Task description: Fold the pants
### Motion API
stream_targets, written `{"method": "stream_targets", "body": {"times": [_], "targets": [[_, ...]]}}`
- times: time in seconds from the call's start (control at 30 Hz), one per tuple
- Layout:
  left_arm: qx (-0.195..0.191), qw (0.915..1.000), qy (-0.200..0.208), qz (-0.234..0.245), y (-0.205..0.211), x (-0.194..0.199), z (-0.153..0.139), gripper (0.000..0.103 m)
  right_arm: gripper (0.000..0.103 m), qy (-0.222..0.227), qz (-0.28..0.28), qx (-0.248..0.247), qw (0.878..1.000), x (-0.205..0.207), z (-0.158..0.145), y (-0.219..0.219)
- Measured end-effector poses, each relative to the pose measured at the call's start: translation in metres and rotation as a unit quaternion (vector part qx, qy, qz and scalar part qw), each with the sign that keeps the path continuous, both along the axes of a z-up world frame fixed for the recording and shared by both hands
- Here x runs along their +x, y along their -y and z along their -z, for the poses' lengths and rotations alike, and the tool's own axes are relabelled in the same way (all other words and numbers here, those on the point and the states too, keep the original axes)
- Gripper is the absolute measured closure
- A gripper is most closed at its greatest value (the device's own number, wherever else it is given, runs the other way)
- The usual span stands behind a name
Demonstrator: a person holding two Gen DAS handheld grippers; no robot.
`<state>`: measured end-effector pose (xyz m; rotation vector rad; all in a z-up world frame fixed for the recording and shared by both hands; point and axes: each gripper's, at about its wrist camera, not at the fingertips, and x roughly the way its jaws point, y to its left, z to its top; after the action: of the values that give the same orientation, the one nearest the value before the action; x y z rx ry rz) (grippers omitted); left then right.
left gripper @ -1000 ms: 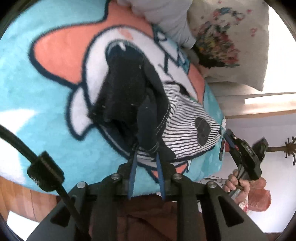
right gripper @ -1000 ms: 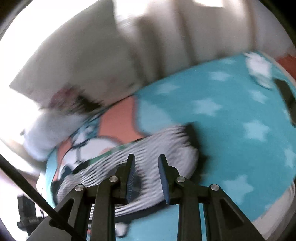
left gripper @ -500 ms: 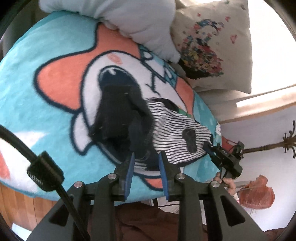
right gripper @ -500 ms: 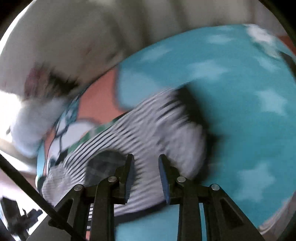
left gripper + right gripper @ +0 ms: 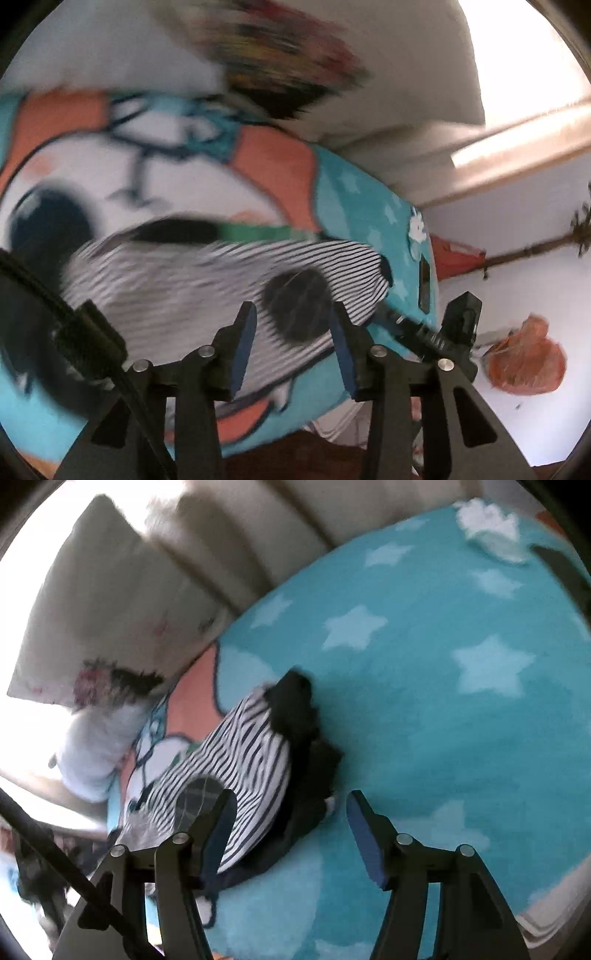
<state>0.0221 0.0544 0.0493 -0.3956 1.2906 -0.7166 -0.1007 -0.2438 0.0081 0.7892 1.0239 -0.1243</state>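
Note:
The pants (image 5: 207,280) are black-and-white striped with a dark round patch and dark edging. They lie in a bundle on a teal cartoon blanket (image 5: 354,206). My left gripper (image 5: 293,343) is open and empty, just above the near edge of the pants by the dark patch. The left wrist view is blurred. In the right wrist view the pants (image 5: 236,760) lie left of centre, dark fabric along their right side. My right gripper (image 5: 291,830) is open wide and empty over the pants' dark near edge. The right gripper also shows in the left wrist view (image 5: 443,332).
The blanket (image 5: 424,672) with pale stars covers a bed. A floral cushion (image 5: 280,62) and a white pillow (image 5: 96,746) lie at its far side, a padded headboard (image 5: 221,542) behind. An orange bag (image 5: 524,362) lies on the floor beyond the bed edge.
Both grippers have opened wider. The left gripper let go of the dark fabric and swung right over the striped part. The right gripper has moved closer to the pants.

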Motion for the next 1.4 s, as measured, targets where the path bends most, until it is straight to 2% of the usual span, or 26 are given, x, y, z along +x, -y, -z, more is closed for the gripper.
{"method": "stream_targets", "body": {"times": [0.1,0.17,0.3,0.4,0.47,0.63,0.67,0.7,0.73,0.77,0.87,1.0,1.1,1.2,1.33,1.4], "targets": [[0.008,0.9992,-0.001,0.038,0.063,0.025,0.003,0.06,0.031,0.006,-0.033,0.005,0.999,0.009,0.009,-0.008],[0.007,0.9974,-0.019,0.069,0.105,0.042,0.016,0.059,0.031,0.015,-0.044,0.001,0.999,0.015,0.01,-0.01],[0.018,0.9934,-0.048,0.102,0.162,0.06,0.043,0.059,0.031,0.029,-0.047,0.016,0.998,0.022,0.017,-0.006],[0.03,0.9891,-0.049,0.136,0.196,0.067,0.056,0.056,0.045,0.033,-0.054,0.022,0.998,0.025,0.019,-0.001],[0.041,0.9857,-0.044,0.157,0.213,0.071,0.063,0.05,0.052,0.034,-0.058,0.023,0.997,0.025,0.02,0.003],[0.019,0.9757,-0.08,0.203,0.234,0.067,0.079,0.047,0.071,0.033,-0.065,0.023,0.997,0.02,0.023,0.009],[0.025,0.973,-0.083,0.214,0.239,0.062,0.08,0.049,0.073,0.032,-0.065,0.025,0.997,0.02,0.024,0.01],[0.031,0.9722,-0.076,0.219,0.242,0.061,0.078,0.055,0.077,0.03,-0.065,0.027,0.997,0.02,0.024,0.012],[0.042,0.9704,-0.069,0.228,0.246,0.056,0.077,0.072,0.08,0.029,-0.064,0.03,0.997,0.021,0.025,0.013],[0.053,0.9692,-0.064,0.232,0.247,0.053,0.075,0.074,0.081,0.029,-0.065,0.032,0.997,0.022,0.024,0.013],[0.044,0.9726,-0.053,0.222,0.238,0.054,0.066,0.079,0.084,0.029,-0.074,0.022,0.997,0.023,0.017,0.009],[-0.001,0.9828,-0.051,0.177,0.206,0.061,0.046,0.079,0.086,0.046,-0.081,0.006,0.996,0.031,-0.004,-0.004],[-0.03,0.9881,-0.046,0.144,0.171,0.063,0.031,0.079,0.086,0.062,-0.1,0.0,0.993,0.037,-0.022,-0.017],[-0.054,0.9923,-0.041,0.104,0.124,0.061,0.019,0.079,0.086,0.074,-0.132,-0.005,0.988,0.048,-0.036,-0.049],[-0.05,0.9979,-0.032,0.024,0.051,0.052,0.016,0.07,0.086,0.075,-0.187,-0.007,0.979,0.068,-0.038,-0.105],[-0.042,0.9988,-0.025,-0.004,0.017,0.045,0.014,0.061,0.077,0.069,-0.218,-0.013,0.973,0.078,-0.031,-0.136]]}}
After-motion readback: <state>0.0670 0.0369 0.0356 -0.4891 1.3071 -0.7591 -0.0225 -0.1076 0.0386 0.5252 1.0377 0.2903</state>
